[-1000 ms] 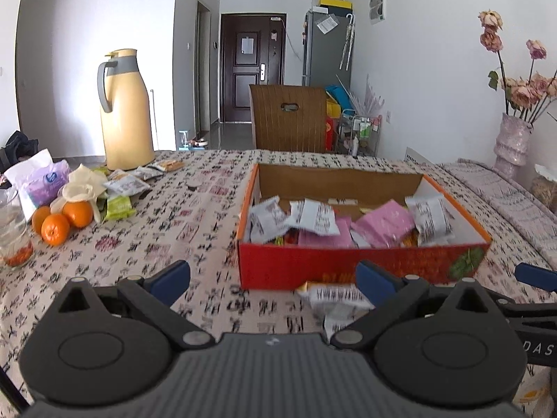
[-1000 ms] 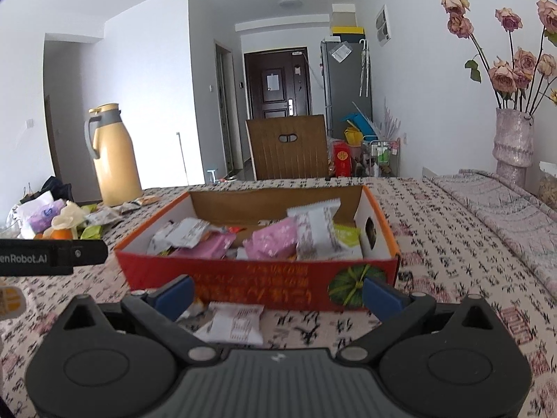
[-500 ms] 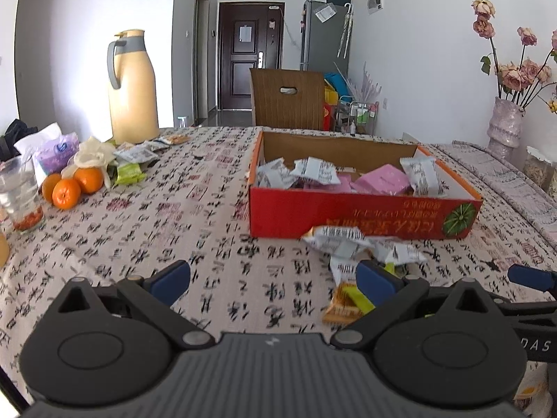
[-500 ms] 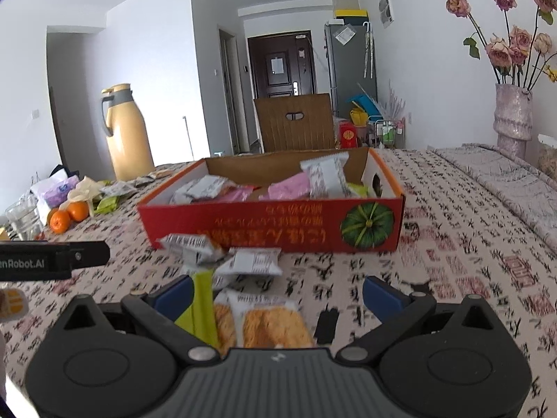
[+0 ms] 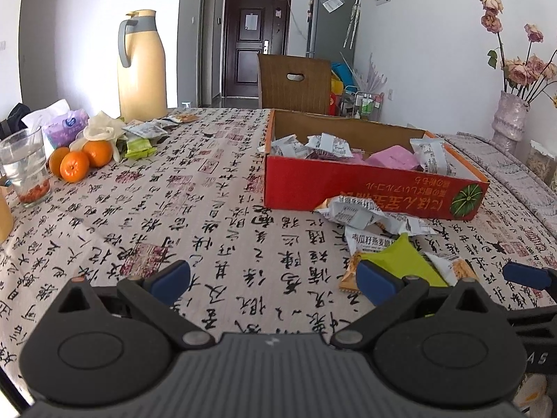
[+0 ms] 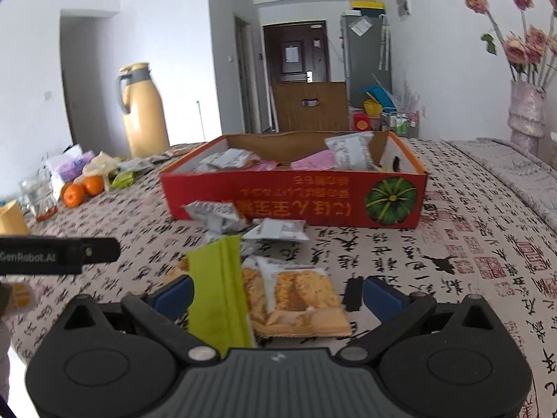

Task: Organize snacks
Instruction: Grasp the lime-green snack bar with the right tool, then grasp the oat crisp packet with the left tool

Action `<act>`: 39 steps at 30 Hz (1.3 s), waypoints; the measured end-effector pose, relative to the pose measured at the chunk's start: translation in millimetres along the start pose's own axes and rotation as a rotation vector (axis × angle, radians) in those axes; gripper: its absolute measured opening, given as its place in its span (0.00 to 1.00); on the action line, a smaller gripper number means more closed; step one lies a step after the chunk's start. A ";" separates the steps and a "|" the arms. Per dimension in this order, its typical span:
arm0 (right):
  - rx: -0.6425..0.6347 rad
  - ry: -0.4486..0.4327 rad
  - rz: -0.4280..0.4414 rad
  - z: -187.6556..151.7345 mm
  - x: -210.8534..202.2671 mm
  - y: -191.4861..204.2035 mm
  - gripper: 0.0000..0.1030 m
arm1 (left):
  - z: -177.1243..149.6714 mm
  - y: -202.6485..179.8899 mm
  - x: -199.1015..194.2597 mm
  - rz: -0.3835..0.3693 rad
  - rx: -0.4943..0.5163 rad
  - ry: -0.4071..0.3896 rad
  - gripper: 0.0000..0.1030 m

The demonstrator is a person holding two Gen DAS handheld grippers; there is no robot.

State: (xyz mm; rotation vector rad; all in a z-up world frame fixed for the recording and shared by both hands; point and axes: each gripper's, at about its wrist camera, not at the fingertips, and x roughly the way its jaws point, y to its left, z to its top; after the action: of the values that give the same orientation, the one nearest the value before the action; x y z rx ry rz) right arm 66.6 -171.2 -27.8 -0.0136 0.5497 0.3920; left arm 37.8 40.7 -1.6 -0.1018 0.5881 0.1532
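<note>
A red cardboard box (image 5: pixel 369 188) (image 6: pixel 299 198) holding several snack packets stands on the patterned tablecloth. Loose packets lie in front of it: silver ones (image 5: pixel 351 209) (image 6: pixel 216 214), a green one (image 5: pixel 403 261) (image 6: pixel 219 289) and an orange cake packet (image 6: pixel 299 296). My right gripper (image 6: pixel 278 294) is open, its fingers on either side of the green and orange packets, just above them. My left gripper (image 5: pixel 273 278) is open and empty over bare tablecloth, left of the pile. More packets (image 5: pixel 146 132) lie far left by the jug.
A yellow thermos jug (image 5: pixel 141 69), oranges (image 5: pixel 81 160), a glass (image 5: pixel 26 170) and a tissue pack (image 5: pixel 66 129) stand at the table's left. A flower vase (image 5: pixel 510 118) stands at the right. A wooden chair (image 5: pixel 296 82) is behind the table.
Both grippers have pulled back from the box and tilted down. The loose packet pile now lies close under the right gripper, between its fingers.
</note>
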 end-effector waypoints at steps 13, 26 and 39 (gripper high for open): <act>-0.108 0.039 0.038 -6.6 12.7 36.6 0.45 | -8.9 12.5 4.5 -0.021 -0.012 0.021 1.00; -0.107 0.053 0.028 -8.3 19.8 35.6 0.36 | -7.1 11.2 0.6 -0.019 -0.008 0.013 1.00; -0.068 -0.058 0.031 11.5 -5.3 16.8 0.36 | 3.4 1.9 1.3 -0.005 0.001 0.005 1.00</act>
State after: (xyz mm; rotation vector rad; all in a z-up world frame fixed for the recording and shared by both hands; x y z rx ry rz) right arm 62.2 -156.2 -13.8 -0.0589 0.4794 0.4396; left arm 40.4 43.2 0.4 -0.1032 0.5930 0.1475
